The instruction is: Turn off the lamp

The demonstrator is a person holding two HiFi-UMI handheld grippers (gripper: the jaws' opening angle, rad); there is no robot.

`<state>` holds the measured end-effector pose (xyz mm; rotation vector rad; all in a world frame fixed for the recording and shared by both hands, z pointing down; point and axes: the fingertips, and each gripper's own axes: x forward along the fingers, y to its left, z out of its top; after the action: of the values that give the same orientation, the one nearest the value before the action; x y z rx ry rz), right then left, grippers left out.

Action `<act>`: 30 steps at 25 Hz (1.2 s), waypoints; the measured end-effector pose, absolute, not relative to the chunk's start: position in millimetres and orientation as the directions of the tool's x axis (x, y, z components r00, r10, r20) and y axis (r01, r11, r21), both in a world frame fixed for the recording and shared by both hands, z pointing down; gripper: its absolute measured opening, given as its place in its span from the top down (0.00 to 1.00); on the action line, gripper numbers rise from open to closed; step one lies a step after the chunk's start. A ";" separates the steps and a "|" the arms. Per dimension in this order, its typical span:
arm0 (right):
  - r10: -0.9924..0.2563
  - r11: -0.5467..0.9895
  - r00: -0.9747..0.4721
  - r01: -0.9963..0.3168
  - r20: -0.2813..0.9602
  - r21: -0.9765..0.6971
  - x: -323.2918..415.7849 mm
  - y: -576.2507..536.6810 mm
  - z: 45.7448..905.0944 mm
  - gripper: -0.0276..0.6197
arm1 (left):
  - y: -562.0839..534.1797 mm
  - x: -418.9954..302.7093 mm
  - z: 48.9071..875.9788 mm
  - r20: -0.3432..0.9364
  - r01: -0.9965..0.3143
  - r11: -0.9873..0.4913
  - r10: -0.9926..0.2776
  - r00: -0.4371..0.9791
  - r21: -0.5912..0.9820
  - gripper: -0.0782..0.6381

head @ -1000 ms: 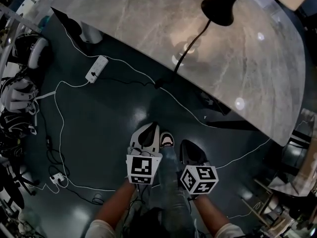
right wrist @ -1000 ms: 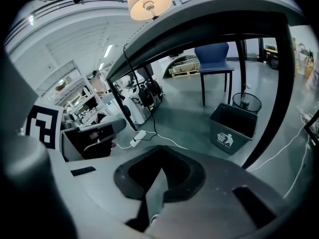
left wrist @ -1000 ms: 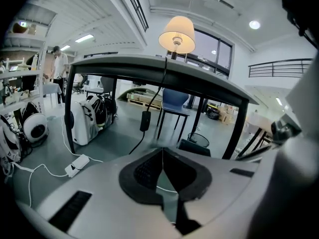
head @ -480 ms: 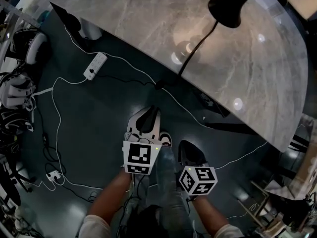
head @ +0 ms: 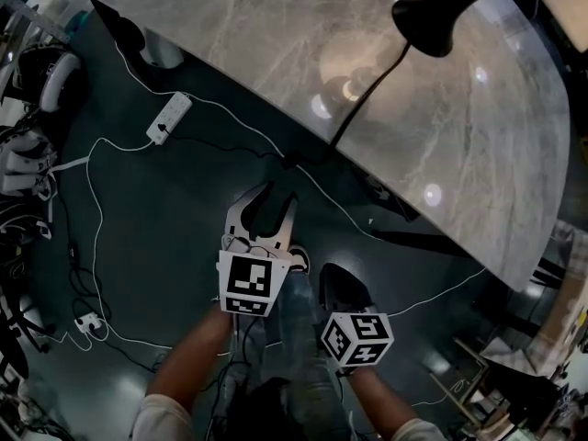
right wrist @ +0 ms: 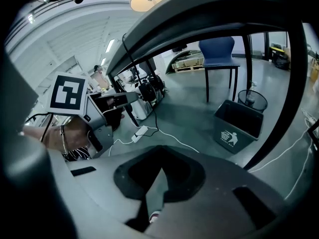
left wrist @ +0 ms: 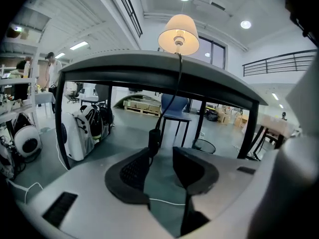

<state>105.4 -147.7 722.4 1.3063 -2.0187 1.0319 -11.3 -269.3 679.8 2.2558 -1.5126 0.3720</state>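
The lamp (left wrist: 178, 34) stands lit on the table (left wrist: 149, 66), with its shade glowing; its black base (head: 436, 21) shows in the head view. Its black cord (left wrist: 172, 98) hangs over the table edge down to an inline switch (left wrist: 154, 139) (head: 292, 159). My left gripper (left wrist: 162, 151) (head: 278, 193) sits just short of that switch with its jaws opening and nothing between them; the switch hangs beyond the left fingertip. My right gripper (head: 329, 272) (right wrist: 159, 162) hangs lower and nearer to me, shut and empty, pointing at the floor.
A white power strip (head: 167, 118) and white cables (head: 92, 200) lie on the dark floor. Bags (head: 37, 81) sit at the left. Under and beyond the table stand a blue chair (right wrist: 218, 51) and a dark bin (right wrist: 239, 123). A shoe (head: 301, 263) shows between the grippers.
My left gripper has moved forward toward the hanging cord and its jaws have gone from shut to open. The right gripper has stayed where it was.
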 end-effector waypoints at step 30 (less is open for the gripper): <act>-0.481 0.250 -0.392 -0.919 0.784 -0.306 111.5 -146.2 740.2 0.96 | -315.6 -4.3 696.7 0.438 -0.871 -0.487 -0.769 0.465 0.069 0.73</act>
<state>111.5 -146.2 740.2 1.2688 -1.9784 1.0400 -4.3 -315.6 696.7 2.4336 -1.4017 0.5117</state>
